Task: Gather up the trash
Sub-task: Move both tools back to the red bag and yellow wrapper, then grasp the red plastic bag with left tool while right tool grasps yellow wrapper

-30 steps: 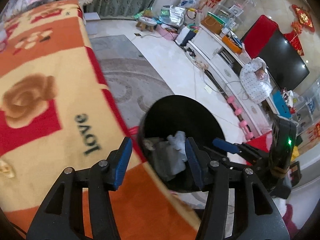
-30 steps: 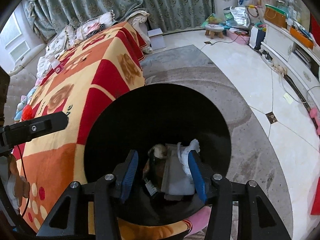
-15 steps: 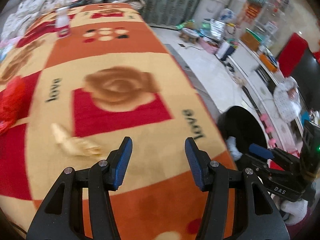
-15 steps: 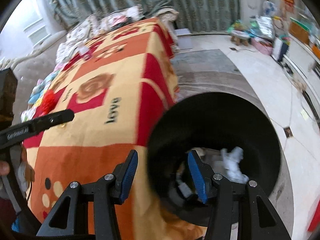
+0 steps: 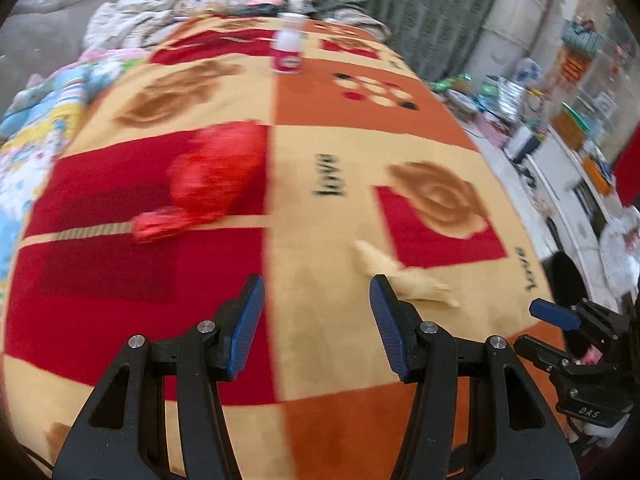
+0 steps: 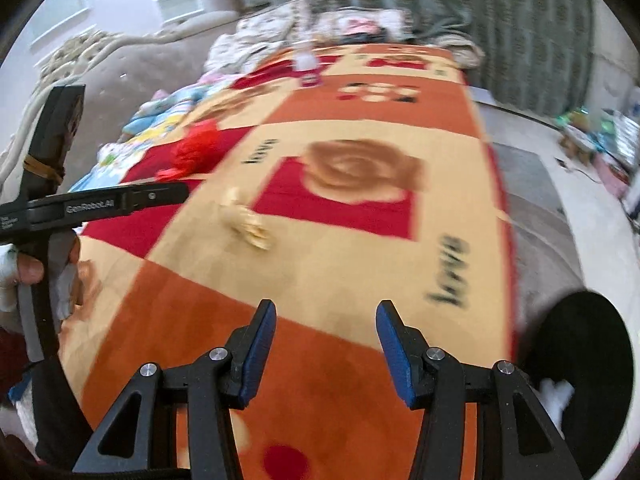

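Green curtains (image 6: pixel 500 12) (patterned), pale tiled floor (image 6: pixel 560 200), grey rug (image 6: pixel 532 216), perhaps a sofa (image 6: pixel 132 80)

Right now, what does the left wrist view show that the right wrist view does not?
Only the left wrist view shows the black TV screen edge and the white cabinet at right. Only the right wrist view shows white paper trash inside the black bin and a hand. Both share the patterned blanket, yellowish peel, red pompom and small bottle.
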Demonstrator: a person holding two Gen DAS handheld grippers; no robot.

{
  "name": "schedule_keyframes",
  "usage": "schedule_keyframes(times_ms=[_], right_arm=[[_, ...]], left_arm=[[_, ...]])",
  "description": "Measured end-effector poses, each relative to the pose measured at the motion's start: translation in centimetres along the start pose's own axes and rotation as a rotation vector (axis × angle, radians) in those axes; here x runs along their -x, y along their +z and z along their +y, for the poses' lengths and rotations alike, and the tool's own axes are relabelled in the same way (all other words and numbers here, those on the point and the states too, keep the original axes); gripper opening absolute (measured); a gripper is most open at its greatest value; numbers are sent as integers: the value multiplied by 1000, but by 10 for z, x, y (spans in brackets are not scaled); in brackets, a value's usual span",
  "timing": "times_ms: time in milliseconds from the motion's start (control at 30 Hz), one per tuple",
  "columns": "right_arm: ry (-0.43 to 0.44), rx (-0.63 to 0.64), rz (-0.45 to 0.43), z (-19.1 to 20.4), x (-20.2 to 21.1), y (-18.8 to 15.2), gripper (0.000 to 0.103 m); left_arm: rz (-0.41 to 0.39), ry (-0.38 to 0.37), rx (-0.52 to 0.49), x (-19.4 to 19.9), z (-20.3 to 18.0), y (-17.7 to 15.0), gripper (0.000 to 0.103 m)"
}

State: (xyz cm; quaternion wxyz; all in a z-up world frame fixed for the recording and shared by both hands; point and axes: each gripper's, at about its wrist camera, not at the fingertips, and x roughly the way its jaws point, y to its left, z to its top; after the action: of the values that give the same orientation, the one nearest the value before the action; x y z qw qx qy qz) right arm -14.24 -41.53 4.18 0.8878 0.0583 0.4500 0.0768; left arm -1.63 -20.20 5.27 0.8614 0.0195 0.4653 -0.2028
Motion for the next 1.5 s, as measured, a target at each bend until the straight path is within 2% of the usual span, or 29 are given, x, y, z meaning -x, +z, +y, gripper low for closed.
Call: schedule_keyframes(times_ms=[200,367,467,533,633,900,1000,1100,1167,1267,1500], right_arm=[[33,130,21,52,-39,32,50],[32,217,50,77,-70,57,43],[25,227,76,77,-89,66,35],[17,221,88,74,-98,69,24],[20,208,87,69,-102,71,19],[37,180,62,62,-96,67,18],[41,179,65,62,-94,64,18],[46,169,64,62,-94,63,18],[48,164,64,62,-95,63,18],[48,156,60,61,-96,64,18],[59,128,26,60,-78,59,18]], left_arm=[[-18,31,34,10,38,0,53],[-10,43,70,9,63,8,53],[-8,25,94,5,73,15,53],[-12,15,97,1,77,23,53],[-32,12,89,-6,80,37,53],[-39,-4,23,-46,68,74,54],[0,25,-3,-69,63,80,54],[35,-2,7,-79,63,79,53],[35,-41,36,-79,65,77,43],[2,-94,55,-64,64,74,41],[-29,-53,-25,-24,37,55,41]])
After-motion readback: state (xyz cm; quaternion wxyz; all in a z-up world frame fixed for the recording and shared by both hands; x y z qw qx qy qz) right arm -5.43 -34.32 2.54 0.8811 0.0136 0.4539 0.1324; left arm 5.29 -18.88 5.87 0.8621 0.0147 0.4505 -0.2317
